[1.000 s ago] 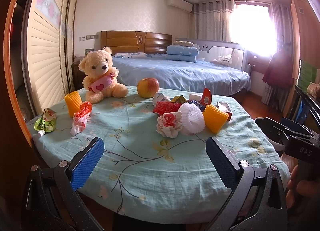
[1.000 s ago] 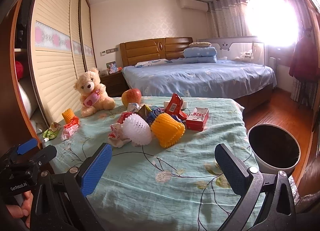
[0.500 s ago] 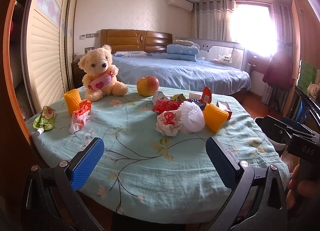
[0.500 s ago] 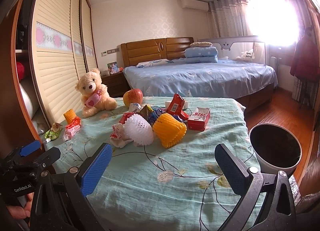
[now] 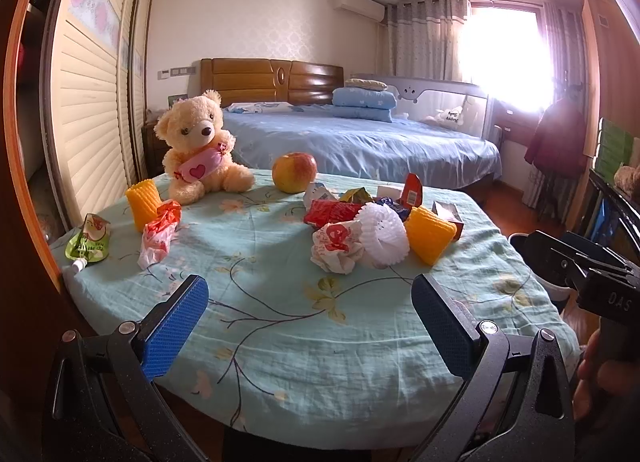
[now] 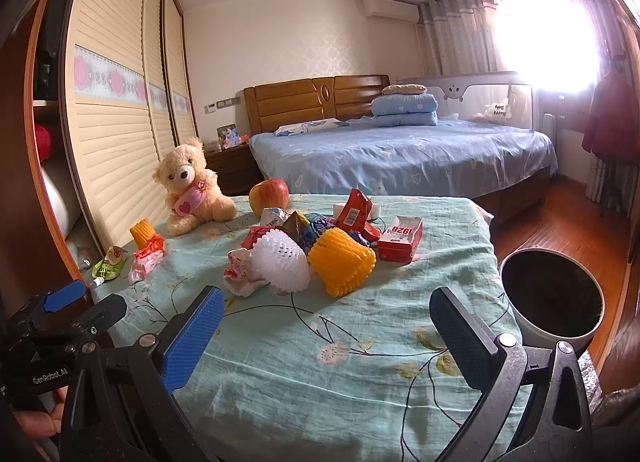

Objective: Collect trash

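A pile of trash lies mid-table: a crumpled red-and-white wrapper (image 5: 335,245), a white foam net (image 5: 382,236), a yellow foam net (image 5: 430,234), red snack packets (image 5: 332,212) and a red carton (image 6: 401,239). At the left lie a second yellow net (image 5: 142,202), a red-and-white wrapper (image 5: 158,236) and a green pouch (image 5: 90,242). My left gripper (image 5: 306,322) hangs open over the near table edge, empty. My right gripper (image 6: 328,336) is open too, short of the pile. A white bin (image 6: 552,302) stands on the floor right of the table.
A teddy bear (image 5: 198,150) and an apple (image 5: 294,173) sit at the table's far side. The table wears a light green floral cloth (image 5: 280,326). A louvred wardrobe (image 5: 92,102) runs along the left; a blue bed (image 5: 360,142) lies behind.
Both views have shifted slightly; the table and its trash sit a little lower and farther in frame. Both grippers stay open and nothing on the table has moved.
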Demonstrator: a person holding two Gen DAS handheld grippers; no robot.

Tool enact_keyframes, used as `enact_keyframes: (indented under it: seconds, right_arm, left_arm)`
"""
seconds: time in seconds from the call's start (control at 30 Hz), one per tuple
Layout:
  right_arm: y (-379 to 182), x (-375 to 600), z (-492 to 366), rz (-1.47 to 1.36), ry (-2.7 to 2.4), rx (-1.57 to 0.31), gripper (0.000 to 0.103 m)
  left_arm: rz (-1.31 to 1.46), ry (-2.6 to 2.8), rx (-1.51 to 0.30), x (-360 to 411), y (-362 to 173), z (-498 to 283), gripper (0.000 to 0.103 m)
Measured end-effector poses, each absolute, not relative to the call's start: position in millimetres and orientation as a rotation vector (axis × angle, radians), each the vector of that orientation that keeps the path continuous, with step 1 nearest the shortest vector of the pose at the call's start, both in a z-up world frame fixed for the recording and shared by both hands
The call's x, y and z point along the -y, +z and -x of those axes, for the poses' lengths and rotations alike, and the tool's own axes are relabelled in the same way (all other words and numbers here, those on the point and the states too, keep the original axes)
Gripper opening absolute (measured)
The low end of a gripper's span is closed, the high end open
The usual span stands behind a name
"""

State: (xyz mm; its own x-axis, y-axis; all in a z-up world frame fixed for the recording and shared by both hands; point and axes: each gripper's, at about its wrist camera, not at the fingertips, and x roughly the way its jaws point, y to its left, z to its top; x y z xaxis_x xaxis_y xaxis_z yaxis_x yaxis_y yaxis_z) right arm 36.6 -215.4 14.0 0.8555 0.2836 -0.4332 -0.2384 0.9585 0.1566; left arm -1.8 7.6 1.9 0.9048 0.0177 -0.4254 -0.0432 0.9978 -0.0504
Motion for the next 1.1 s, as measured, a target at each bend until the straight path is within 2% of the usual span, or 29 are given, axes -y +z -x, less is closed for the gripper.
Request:
enact_keyframes:
  seconds: [0.77, 1.1]
  right_arm:
    - [8, 218, -50, -0.114, 0.29, -0.503, 0.103]
    - [-2, 223, -75, -0.119, 0.3, -0.556, 0.103]
  left_arm:
    - [0.052, 0.02, -0.474, -5, -3, -16, 0.103]
    - [0.076, 0.022, -0.547, -8, -15, -43, 0.103]
